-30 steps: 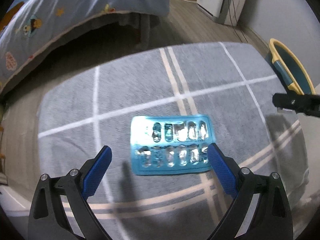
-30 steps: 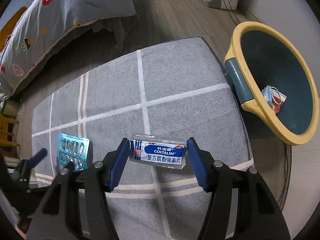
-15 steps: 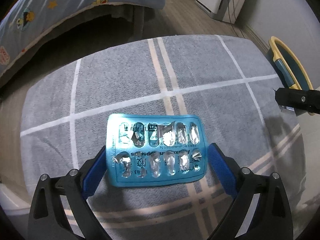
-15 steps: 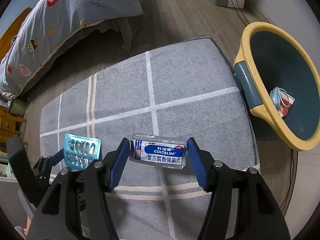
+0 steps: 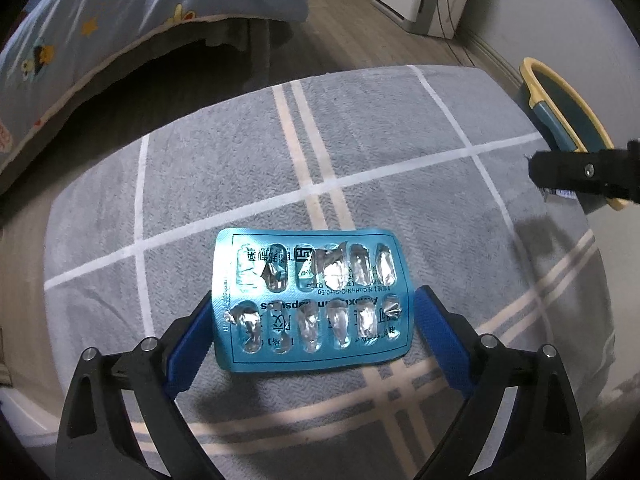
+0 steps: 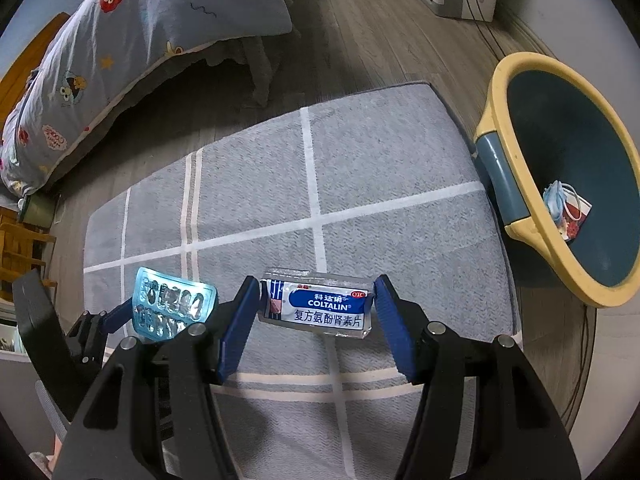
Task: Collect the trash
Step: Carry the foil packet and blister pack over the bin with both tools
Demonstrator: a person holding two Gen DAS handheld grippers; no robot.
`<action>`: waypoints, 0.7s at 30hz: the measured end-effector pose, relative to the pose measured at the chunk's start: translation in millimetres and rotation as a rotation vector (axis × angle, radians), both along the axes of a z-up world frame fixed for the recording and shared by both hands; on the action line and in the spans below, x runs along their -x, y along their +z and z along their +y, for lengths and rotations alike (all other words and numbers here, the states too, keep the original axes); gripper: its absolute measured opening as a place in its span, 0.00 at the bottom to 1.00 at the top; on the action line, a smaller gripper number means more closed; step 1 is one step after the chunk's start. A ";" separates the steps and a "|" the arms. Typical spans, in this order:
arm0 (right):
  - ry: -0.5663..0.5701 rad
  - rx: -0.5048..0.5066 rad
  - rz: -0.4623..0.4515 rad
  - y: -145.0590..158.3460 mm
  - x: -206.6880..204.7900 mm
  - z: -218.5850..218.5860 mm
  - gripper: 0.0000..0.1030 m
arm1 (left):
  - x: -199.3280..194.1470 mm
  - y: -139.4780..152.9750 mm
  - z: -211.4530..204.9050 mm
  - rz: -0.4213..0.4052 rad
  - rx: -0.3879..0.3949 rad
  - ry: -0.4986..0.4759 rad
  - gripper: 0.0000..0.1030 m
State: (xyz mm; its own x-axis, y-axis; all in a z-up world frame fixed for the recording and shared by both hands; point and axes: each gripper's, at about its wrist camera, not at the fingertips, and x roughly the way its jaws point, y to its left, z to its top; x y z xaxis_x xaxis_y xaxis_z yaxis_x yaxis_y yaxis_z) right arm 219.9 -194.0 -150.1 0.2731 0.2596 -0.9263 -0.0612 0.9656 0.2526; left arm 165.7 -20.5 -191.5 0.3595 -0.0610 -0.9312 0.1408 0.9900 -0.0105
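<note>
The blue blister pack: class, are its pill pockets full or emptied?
Emptied: the blue blister pack shows torn, crumpled foil over the pockets, and no pills are visible.

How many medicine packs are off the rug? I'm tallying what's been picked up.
2: a blue blister pack in the left gripper, a Coltalin sachet in the right gripper.

Above a grey grid-striped rug point(image 6: 380, 184), a torn blue foil blister pack point(image 5: 310, 304) sits between the left gripper's point(image 5: 312, 320) fingers, left of a clear COLTALIN tablet packet point(image 6: 320, 304) in the right gripper point(image 6: 316, 312), with a yellow-rimmed teal bin point(image 6: 520, 92) standing off the rug's right edge and a quilt-covered bed point(image 6: 120, 52) beyond.
</note>
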 end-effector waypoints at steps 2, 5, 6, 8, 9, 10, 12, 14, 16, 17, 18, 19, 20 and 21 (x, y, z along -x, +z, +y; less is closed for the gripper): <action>0.001 -0.002 -0.006 1.9 -0.5 0.1 0.57 | -0.8 3.0 -0.9 -0.007 0.008 0.003 0.91; -0.002 -0.008 -0.015 5.3 -1.6 -0.8 0.57 | 0.8 9.3 0.6 -0.028 0.019 0.010 0.91; -0.005 -0.013 -0.017 6.4 -1.8 -1.5 0.57 | 3.6 12.3 3.2 -0.039 0.021 0.016 0.91; -0.008 -0.019 -0.020 8.8 -2.1 -2.8 0.57 | 5.1 18.5 6.7 -0.056 0.025 0.025 0.91; -0.009 -0.023 -0.021 10.6 -2.2 -3.7 0.57 | 5.8 23.4 7.8 -0.067 0.024 0.027 0.91; -0.014 -0.030 -0.024 13.3 -2.1 -5.1 0.57 | 7.1 26.4 8.0 -0.076 0.019 0.028 0.91; -0.022 -0.049 -0.032 19.9 -1.0 -8.0 0.57 | 6.9 33.6 8.5 -0.100 0.007 0.023 0.91; -0.024 -0.061 -0.046 27.3 0.7 -11.5 0.57 | 7.0 40.3 7.5 -0.119 -0.002 0.017 0.91; -0.026 -0.068 -0.065 36.5 3.2 -16.4 0.57 | 10.0 48.5 4.7 -0.140 0.001 0.009 0.91; -0.027 -0.069 -0.070 39.3 3.7 -18.5 0.57 | 10.7 52.3 4.6 -0.150 0.004 0.008 0.91; -0.033 -0.071 -0.079 43.4 5.0 -23.1 0.57 | 10.7 55.1 4.6 -0.155 0.008 0.010 0.91; -0.038 -0.073 -0.082 45.2 5.5 -26.7 0.57 | 11.3 58.8 4.4 -0.163 0.014 0.013 0.91; -0.044 -0.077 -0.084 47.2 6.1 -31.0 0.57 | 10.5 61.2 3.9 -0.169 0.016 0.016 0.91; -0.049 -0.079 -0.086 48.9 6.4 -34.7 0.57 | 9.2 64.2 3.5 -0.175 0.016 0.017 0.91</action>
